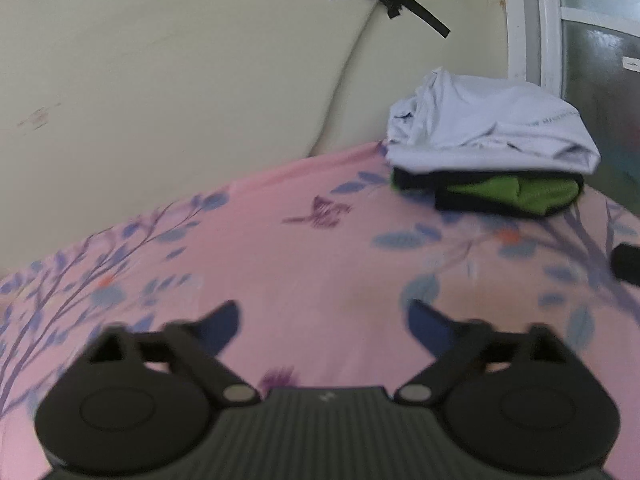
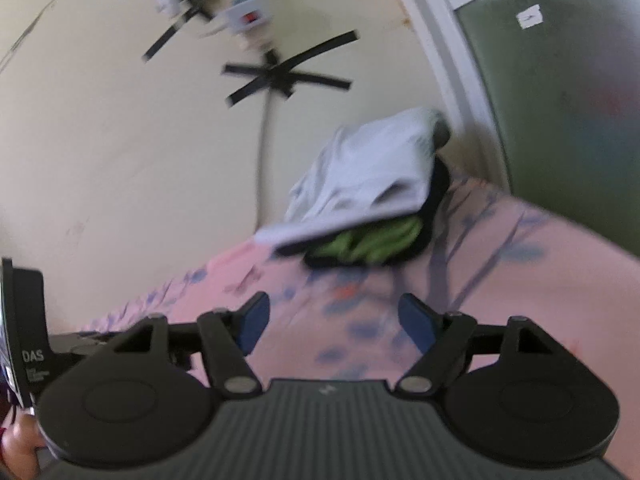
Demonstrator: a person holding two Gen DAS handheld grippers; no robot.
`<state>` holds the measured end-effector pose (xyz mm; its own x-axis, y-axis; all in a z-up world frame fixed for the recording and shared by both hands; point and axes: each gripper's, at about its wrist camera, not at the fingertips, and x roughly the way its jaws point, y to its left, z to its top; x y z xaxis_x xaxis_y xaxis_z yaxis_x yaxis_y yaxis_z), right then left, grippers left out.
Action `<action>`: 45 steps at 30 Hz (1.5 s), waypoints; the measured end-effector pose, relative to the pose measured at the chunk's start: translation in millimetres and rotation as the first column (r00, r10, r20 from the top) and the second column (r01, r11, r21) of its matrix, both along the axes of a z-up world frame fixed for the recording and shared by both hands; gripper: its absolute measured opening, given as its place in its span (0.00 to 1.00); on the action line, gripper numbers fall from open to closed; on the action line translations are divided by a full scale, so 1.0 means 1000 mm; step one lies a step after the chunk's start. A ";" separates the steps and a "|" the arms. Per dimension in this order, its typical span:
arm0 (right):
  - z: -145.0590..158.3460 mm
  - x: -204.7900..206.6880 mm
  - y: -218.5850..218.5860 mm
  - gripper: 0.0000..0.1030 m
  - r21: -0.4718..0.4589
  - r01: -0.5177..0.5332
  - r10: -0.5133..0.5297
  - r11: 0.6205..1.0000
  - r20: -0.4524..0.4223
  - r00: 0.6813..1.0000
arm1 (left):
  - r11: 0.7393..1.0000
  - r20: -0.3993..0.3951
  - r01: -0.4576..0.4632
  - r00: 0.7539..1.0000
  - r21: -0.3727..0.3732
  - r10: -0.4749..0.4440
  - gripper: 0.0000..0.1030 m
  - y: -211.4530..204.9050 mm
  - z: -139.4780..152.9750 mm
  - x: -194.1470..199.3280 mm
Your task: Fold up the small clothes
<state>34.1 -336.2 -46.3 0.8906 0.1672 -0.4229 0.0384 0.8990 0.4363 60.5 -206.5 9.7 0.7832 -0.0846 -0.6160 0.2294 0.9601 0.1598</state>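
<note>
Under white garment (image 1: 492,128), green-black garment (image 1: 516,194) half-hidden

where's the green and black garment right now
The green and black garment lies on the pink floral sheet, far right in the left wrist view, under the folded white shirt near the wall.

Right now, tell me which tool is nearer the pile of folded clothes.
Right, narrowly. The right tool points at the pile of folded clothes just ahead; the left tool has it farther off, up to its right.

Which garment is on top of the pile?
The white garment; the black-and-green garment lies beneath it, only its edge showing.
</note>
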 end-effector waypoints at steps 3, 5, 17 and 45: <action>-0.008 -0.019 0.034 0.78 -0.045 0.008 -0.008 0.999 -0.004 1.000 | 0.998 0.060 -0.019 0.998 0.064 0.016 1.00 0.011 -0.001 -0.027; -0.015 -0.027 0.051 0.80 -0.041 0.011 -0.011 0.999 -0.021 1.000 | 0.993 0.106 -0.035 0.994 0.110 0.024 1.00 0.015 -0.002 -0.041; -0.016 -0.047 0.090 0.88 -0.151 0.082 -0.079 0.985 0.025 0.997 | 0.996 0.170 -0.016 0.985 0.089 0.001 1.00 0.036 -0.006 -0.068; -0.021 -0.039 0.077 0.89 -0.057 0.067 -0.067 0.996 -0.004 0.998 | 1.000 0.078 -0.019 0.997 0.017 0.017 1.00 0.047 -0.002 -0.063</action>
